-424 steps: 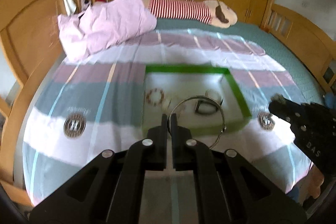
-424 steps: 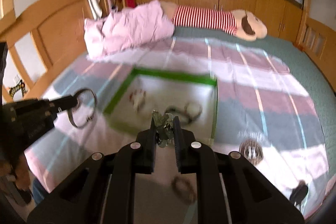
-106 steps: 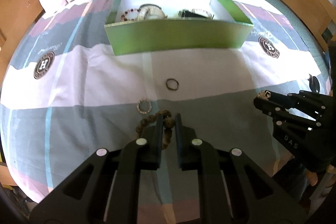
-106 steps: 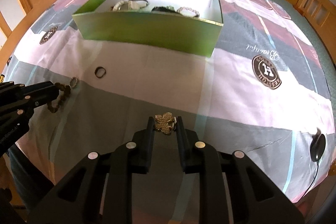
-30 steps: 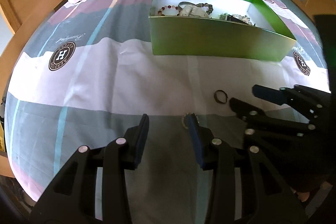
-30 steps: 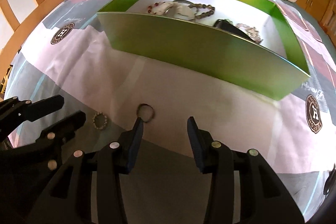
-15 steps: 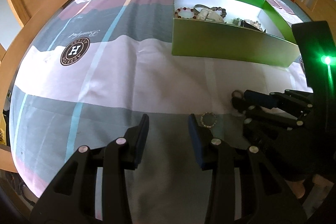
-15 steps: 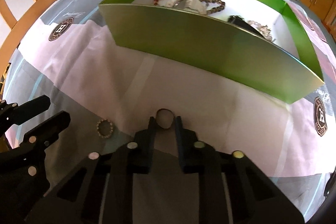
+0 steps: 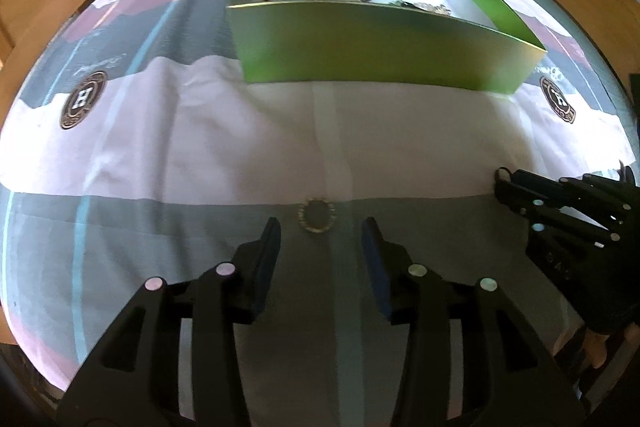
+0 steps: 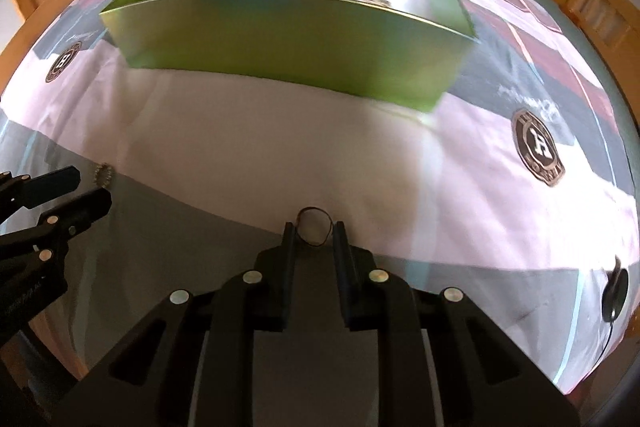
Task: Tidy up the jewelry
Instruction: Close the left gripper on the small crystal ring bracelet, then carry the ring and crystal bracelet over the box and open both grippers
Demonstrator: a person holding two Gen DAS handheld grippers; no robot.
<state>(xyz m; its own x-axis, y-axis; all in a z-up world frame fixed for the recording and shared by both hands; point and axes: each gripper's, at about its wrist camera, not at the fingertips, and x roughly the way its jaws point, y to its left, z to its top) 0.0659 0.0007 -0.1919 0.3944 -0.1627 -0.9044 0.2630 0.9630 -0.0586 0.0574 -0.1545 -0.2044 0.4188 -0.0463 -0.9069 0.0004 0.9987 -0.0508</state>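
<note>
Ring sits pinched edge-on between the right tool's tips above the bed; thin metal could twist free on the way to the box. Beaded ring lies on the bed just ahead of the left tool, whose jaws are opening, empty; closing early could flick it
</note>
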